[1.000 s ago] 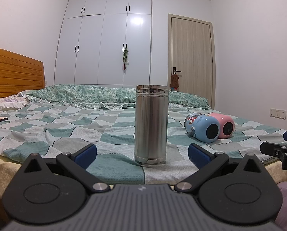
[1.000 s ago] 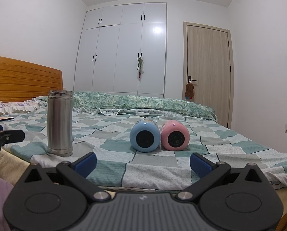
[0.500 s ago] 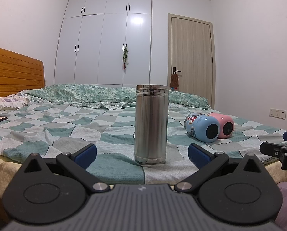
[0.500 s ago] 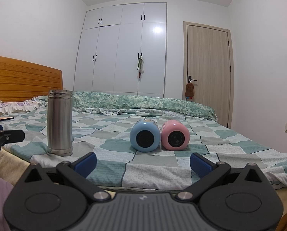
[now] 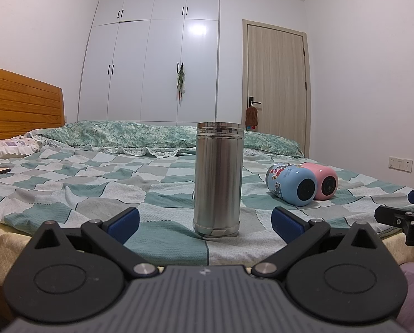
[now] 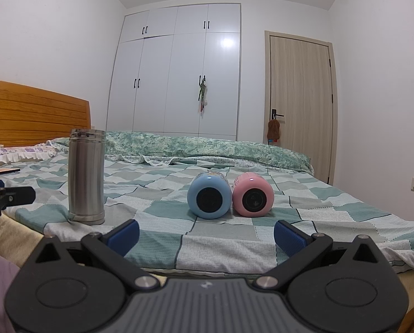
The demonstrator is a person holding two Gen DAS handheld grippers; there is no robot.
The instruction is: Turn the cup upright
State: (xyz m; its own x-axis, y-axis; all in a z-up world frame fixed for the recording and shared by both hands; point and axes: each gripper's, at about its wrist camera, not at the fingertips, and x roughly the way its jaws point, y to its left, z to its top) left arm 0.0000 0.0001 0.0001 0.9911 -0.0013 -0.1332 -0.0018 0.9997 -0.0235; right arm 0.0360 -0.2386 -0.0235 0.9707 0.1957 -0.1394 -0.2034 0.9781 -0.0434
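Where the bed ends nearest the cameras: both grippers hover just off its near edge, over none of the cups.
Left gripper [image 5: 204, 223]: released, blue pads spread wide, nothing between them; it faces the steel cup.
Right gripper [image 6: 205, 234]: released too, pads wide apart and empty; it faces the two lying cups.
Bed [image 5: 68, 194]: covered with a green, grey and white checked quilt, wrinkled toward the left side.
Steel cup [image 5: 218, 179]: upright near the near edge of the bed, left of the other two and apart from them; whether anything is inside cannot be told.
Blue cup [image 6: 209, 195]: lying on its side further in, toward the right side of the bed, round end turned to the near edge; printed pattern on its wall.
Pink cup [image 6: 252, 194]: lying on its side, touching the blue cup on its right, same way round.
Contents of lying cups: cannot tell.
Far edge of bed: a rolled green floral duvet [image 6: 207, 148] along it.
Headboard [image 6: 34, 111]: wood, at the left.
Far wall: white wardrobe [image 6: 176, 69], then a pale wood door [image 6: 300, 100] at the right.
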